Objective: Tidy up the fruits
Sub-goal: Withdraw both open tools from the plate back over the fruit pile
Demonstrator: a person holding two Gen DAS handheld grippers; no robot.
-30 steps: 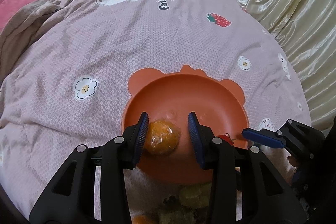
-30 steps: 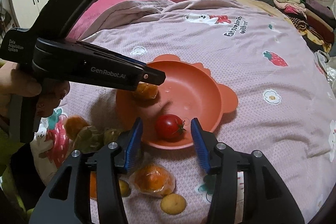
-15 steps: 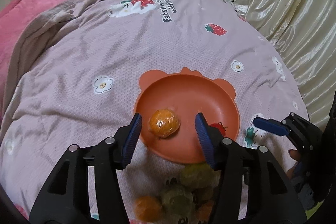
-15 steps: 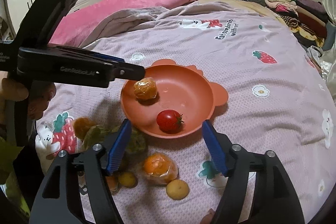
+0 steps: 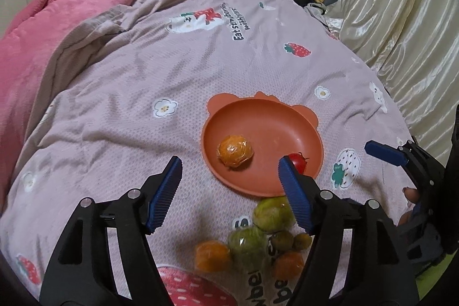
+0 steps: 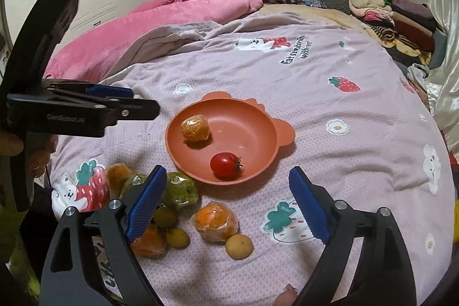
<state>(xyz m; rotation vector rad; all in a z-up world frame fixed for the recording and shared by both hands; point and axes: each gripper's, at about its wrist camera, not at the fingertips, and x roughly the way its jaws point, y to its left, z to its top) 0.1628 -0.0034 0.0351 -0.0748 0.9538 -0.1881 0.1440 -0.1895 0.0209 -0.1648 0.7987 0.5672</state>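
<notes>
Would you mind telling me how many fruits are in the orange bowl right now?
2. A wrapped orange sits at the left of the bowl, and a red tomato lies near its front rim. The other fruits lie on the blanket outside it.
</notes>
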